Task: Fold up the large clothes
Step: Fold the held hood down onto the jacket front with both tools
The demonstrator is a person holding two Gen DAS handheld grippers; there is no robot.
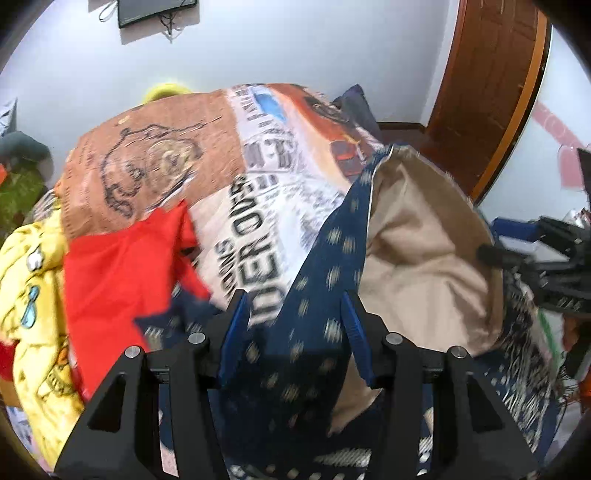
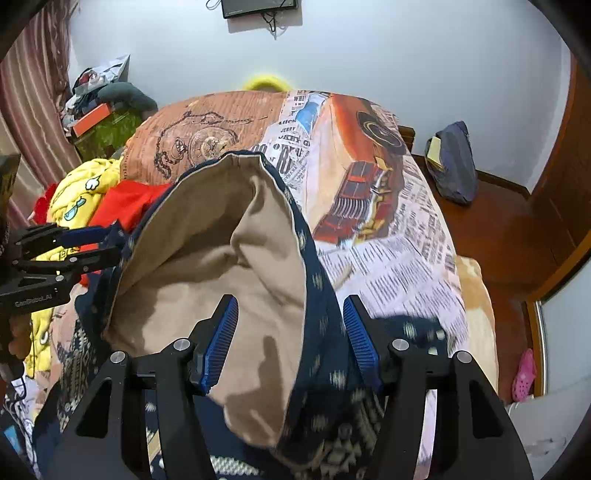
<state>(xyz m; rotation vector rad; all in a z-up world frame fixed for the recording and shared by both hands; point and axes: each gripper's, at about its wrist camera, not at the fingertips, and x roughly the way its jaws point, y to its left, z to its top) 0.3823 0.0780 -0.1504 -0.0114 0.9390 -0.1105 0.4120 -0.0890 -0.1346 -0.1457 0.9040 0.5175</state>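
Pale blue-white painted wall (image 2: 388, 48), evenly lit, across the top of both views. Dark flat wall-mounted screen (image 2: 258, 6) with dangling cables, top centre. Reddish-brown wooden door (image 1: 495, 85), upper right. Polished red-brown floor (image 2: 498, 229), right side. Striped pink-brown curtain (image 2: 33, 110), left edge. Bed under a newspaper-and-vintage-car print bedspread (image 2: 391, 229), centre. Dark blue bag (image 2: 452, 162) on the floor by the wall.

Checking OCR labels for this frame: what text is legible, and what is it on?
"JERRY": newspaper-print bedsheet, near its far edge.
"OVER": same bedsheet, large headline in the left wrist view; the rest is blurred.
Small columns of print on the bedsheet: unreadable.
Pale lettering on the left gripper body: too blurred to read surely.
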